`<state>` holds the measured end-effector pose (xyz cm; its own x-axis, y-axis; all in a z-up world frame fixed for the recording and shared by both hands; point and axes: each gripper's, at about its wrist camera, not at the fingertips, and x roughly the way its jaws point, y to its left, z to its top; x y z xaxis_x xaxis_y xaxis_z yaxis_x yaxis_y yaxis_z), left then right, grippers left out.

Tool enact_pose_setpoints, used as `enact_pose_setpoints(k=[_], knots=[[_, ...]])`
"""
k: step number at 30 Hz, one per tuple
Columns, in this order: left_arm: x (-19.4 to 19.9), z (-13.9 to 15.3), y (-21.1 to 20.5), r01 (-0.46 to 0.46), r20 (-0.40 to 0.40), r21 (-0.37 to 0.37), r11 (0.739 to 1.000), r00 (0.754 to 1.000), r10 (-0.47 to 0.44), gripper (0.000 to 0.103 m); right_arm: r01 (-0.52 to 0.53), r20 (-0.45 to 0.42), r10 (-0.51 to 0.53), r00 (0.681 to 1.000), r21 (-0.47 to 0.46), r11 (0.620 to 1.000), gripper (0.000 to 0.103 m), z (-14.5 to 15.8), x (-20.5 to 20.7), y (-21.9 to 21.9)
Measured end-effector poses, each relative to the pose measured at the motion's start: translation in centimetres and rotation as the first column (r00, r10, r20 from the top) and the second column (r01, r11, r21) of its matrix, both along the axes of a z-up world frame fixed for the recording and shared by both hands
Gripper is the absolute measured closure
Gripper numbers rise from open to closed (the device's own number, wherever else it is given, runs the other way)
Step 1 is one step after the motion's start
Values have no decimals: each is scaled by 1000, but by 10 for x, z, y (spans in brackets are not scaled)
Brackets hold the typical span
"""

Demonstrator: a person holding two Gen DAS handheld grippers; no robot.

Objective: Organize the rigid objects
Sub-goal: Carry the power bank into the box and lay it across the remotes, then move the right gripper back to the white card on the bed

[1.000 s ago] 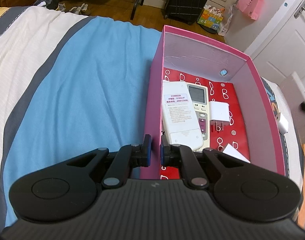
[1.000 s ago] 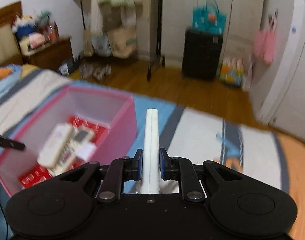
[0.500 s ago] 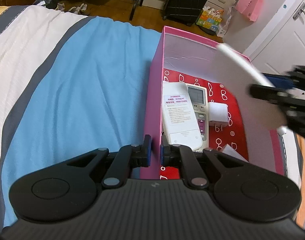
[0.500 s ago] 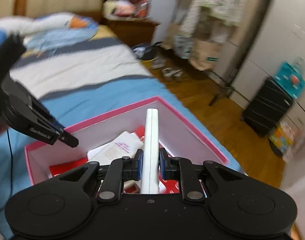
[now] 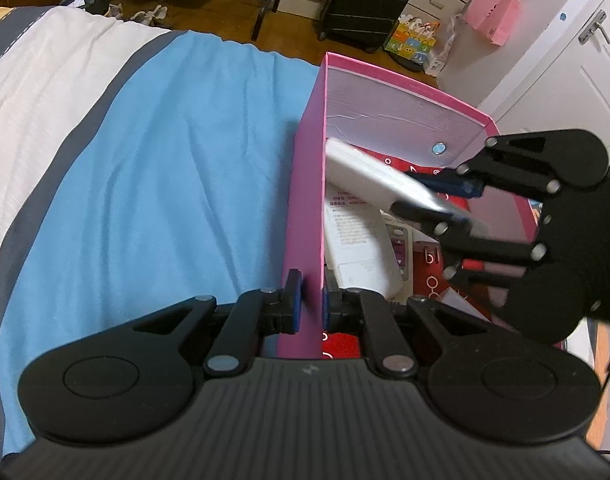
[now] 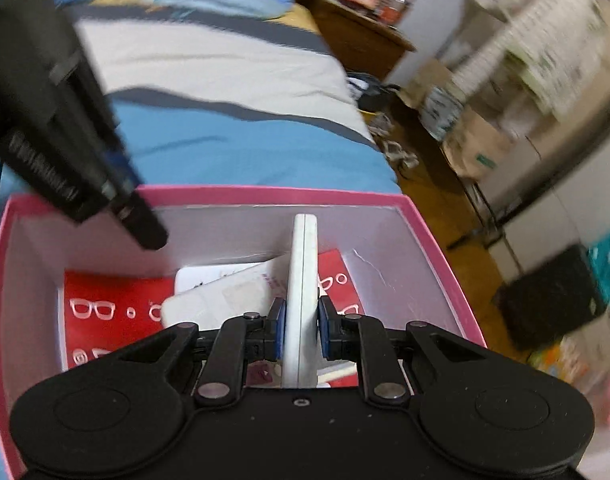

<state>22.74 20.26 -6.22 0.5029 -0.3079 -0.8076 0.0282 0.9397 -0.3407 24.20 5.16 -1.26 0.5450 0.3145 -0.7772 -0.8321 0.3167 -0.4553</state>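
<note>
Two remotes (image 5: 357,236) already lie in the pink box (image 5: 305,184); the left gripper (image 5: 309,304) pinches its wall; the right gripper (image 6: 299,328) clamps a white remote (image 6: 303,280) above the interior, unreleased.

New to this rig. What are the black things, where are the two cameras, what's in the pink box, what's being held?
No robot arm: a person carries one two-finger tool in each hand, each with a fisheye camera looking along its fingers. In the left camera's view, the left tool is clamped on the near wall of the pink box, which sits on a striped bed cover. The right tool also appears there. In its own view, it grips a slim white remote edge-up over the box. Inside lie white remotes on a red lining.
</note>
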Motion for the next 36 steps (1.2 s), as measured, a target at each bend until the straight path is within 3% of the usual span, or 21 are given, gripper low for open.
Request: enact_pose_setpoints(k=[6,9,14,18,22,26,29,32,36], knots=[[1,0,0,-2,-1,-2,1000,1000,2,94,-144,126,163,979,-147,979,84,-9,-16,0],[1,0,-1,4,3,2,1000,1000,-4,94,-190,123,207,971,-138,972,83,-5,-18,-2],[1,0,-1,2,1,0,1000,1000,-2,94,-120,45,124,991,-78,990,79,0,-13,-7],[1,0,0,-1,-2,-5,1000,1000,1,94,-39,-49,41,998,35,999,63,12,-11,-18],[1,1,-1,-3,-1,-1,1000,1000,3,94,66,-65,-56,996,157,985,62,30,-8,-39],[-2,3,-3,-6,13,12,1000,1000,6,95,167,-72,-152,986,301,939,61,55,-12,-68],[-4,5,-4,-7,15,18,1000,1000,7,95,275,-127,-244,961,376,885,61,70,-17,-93],[-5,9,-3,-2,16,18,1000,1000,2,95,405,-201,-352,914,422,811,61,81,-21,-114],[-4,10,-7,28,-3,54,998,1000,-28,95,566,-267,-500,824,419,710,61,90,-34,-143]])
